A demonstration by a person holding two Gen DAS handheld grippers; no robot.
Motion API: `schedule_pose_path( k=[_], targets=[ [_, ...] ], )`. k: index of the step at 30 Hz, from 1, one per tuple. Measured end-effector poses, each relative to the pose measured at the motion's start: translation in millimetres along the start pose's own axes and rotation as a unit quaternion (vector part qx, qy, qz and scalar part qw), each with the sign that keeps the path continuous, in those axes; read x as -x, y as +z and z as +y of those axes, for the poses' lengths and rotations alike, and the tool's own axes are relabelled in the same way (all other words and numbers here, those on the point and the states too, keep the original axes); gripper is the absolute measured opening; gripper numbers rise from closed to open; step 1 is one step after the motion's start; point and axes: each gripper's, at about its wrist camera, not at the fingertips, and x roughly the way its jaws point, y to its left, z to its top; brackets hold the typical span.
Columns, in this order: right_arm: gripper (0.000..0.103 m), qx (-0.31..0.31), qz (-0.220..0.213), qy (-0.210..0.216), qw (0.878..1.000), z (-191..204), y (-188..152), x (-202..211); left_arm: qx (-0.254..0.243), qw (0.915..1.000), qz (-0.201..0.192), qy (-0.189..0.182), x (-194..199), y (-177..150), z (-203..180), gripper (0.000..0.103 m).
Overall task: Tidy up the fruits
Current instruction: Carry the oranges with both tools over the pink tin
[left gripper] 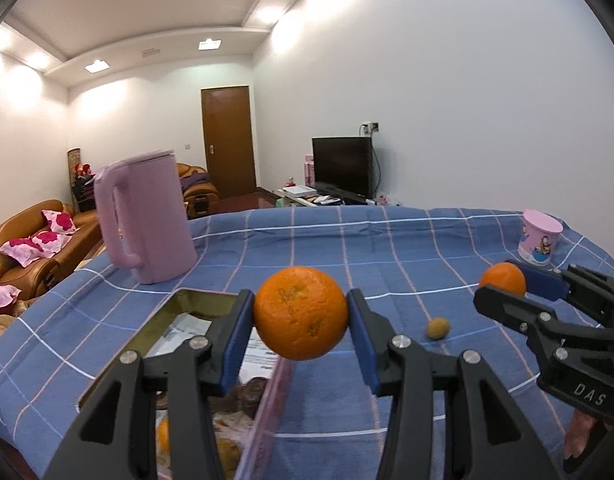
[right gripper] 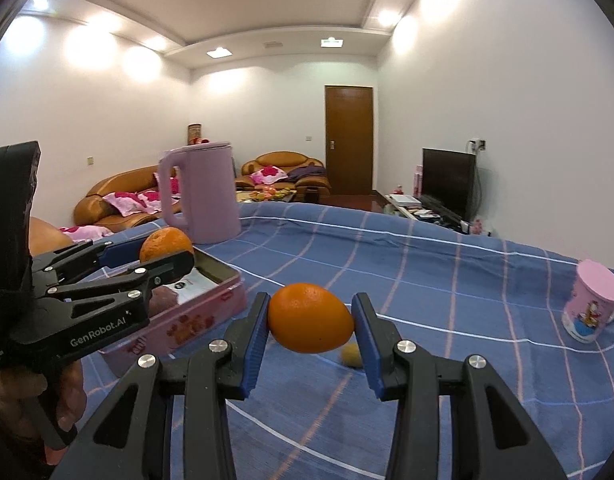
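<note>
Tin (left gripper: 179,300): it is sitting open on the blue checked cloth (left gripper: 347,248), at 7 o'clock from your left gripper (left gripper: 301,314).
Left orange (left gripper: 301,312): your left gripper is pinching it between both blue pads, above the tin's right edge.
Right orange (right gripper: 310,318): your right gripper (right gripper: 310,320) is clamping it above the cloth.
Small brown fruit (right gripper: 350,355): it is lying on the cloth at 5 o'clock from the right orange.

We see a table under a blue checked cloth (left gripper: 387,240). On it stand a pink jug (left gripper: 147,216), a pink cup (left gripper: 539,240) and an open pink tin (right gripper: 179,320); a small brownish fruit (left gripper: 438,328) lies well apart from the cup.
</note>
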Motion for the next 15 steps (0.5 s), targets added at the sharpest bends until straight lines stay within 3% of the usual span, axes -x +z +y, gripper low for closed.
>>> schedule_pose_path(
  k=[15],
  targets=[
    [0.044, 0.027, 0.003, 0.052, 0.998, 50, 19, -33, 0.034, 0.9982, 0.017, 0.046, 0, -5, 56, 0.049]
  ],
)
